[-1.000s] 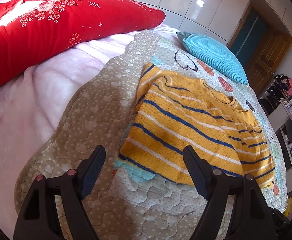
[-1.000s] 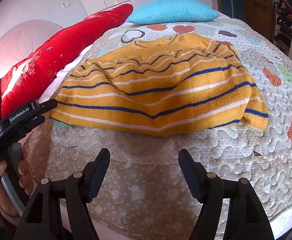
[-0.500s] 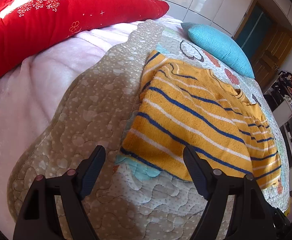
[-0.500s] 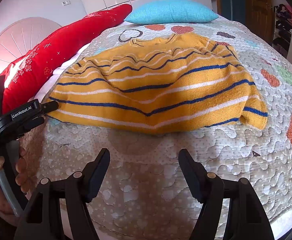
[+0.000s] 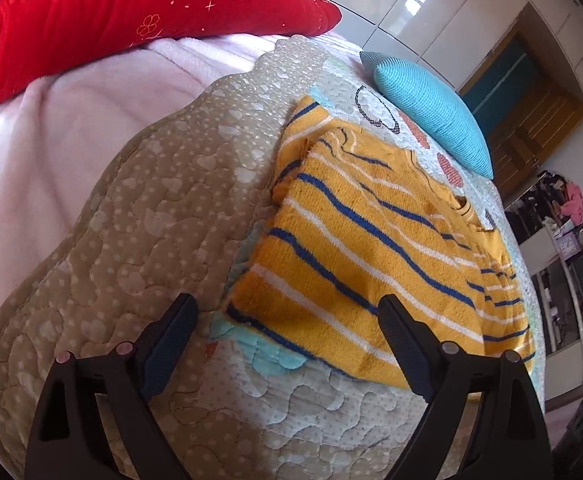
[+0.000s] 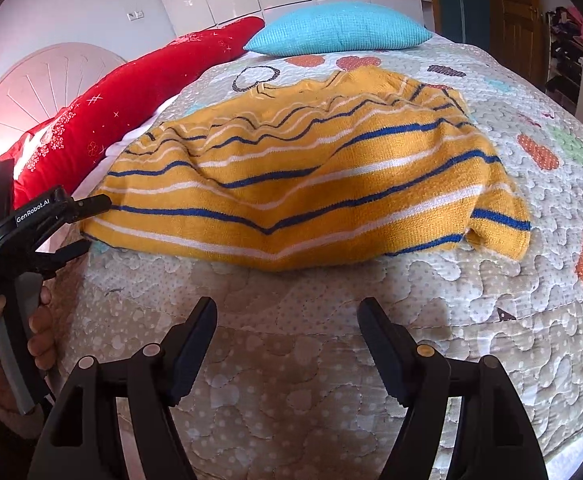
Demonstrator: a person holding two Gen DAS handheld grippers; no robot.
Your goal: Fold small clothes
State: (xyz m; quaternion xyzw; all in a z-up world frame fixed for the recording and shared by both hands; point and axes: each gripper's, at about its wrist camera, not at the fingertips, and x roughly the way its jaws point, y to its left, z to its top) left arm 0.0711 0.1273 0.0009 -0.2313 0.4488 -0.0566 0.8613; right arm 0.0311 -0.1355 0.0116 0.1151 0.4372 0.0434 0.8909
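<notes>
A small yellow sweater (image 5: 371, 248) with blue and white stripes lies spread on the quilted bed cover (image 5: 163, 208), its hem nearest me and its sleeves folded in. It also shows in the right wrist view (image 6: 303, 184). My left gripper (image 5: 287, 320) is open and empty, just short of the hem's left corner. It shows from the side in the right wrist view (image 6: 87, 224), at the sweater's left corner. My right gripper (image 6: 287, 320) is open and empty, over the quilt a little below the hem's middle.
A long red pillow (image 5: 91, 20) lies on a pink blanket (image 5: 31, 152) to the left. A turquoise cushion (image 6: 335, 28) sits beyond the sweater. White wardrobe doors and a wooden door (image 5: 531, 120) stand behind. The bed edge falls away at the right (image 6: 571, 432).
My left gripper has moved closer to the sweater's hem corner and tilted. My right gripper has edged slightly closer to the bed. Both stay open.
</notes>
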